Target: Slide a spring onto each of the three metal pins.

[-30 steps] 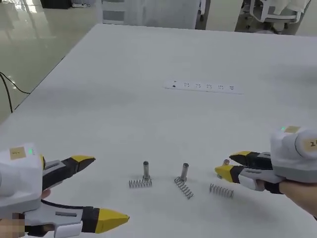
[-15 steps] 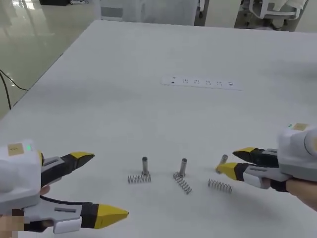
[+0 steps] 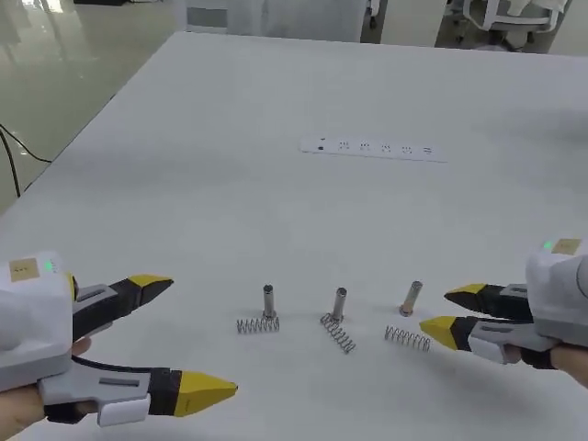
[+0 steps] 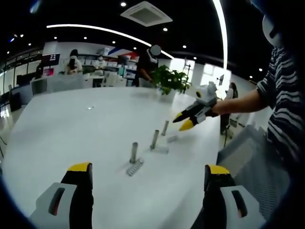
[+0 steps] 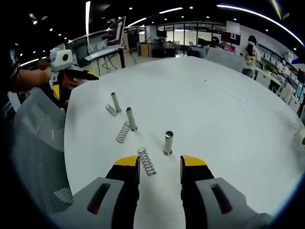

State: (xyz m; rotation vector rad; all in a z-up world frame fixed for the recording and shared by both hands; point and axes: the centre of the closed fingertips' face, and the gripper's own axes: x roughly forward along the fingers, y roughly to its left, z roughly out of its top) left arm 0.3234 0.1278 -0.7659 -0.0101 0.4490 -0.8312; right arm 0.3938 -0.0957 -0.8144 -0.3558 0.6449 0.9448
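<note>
Status: no spring is on a pin yet. Three pins (image 3: 340, 303) stand upright in a row on the desk (image 3: 276, 202). Three springs (image 3: 338, 333) lie flat, one near the foot of each pin, on my side.

Right tool (image 3: 435, 310): jaws a narrow gap apart, empty, low over the desk, tips just beside the right spring (image 3: 406, 338).
Left tool (image 3: 202, 335): wide open, empty, well left of the left pin (image 3: 268, 299).

Step in hand, as I judge it: pick up the right spring for the right pin (image 3: 412, 296).

Doing it well:
- Nip the spring across its coils near one end, lightly, so nothing crushes and the far bore stays free.
- Come in from the near side. The pin stands close behind and looks easy to topple.
- Tip the spring upright, centre its bore over the pin top, and lower it straight.
- The left tool could steady the pin's base.
</note>
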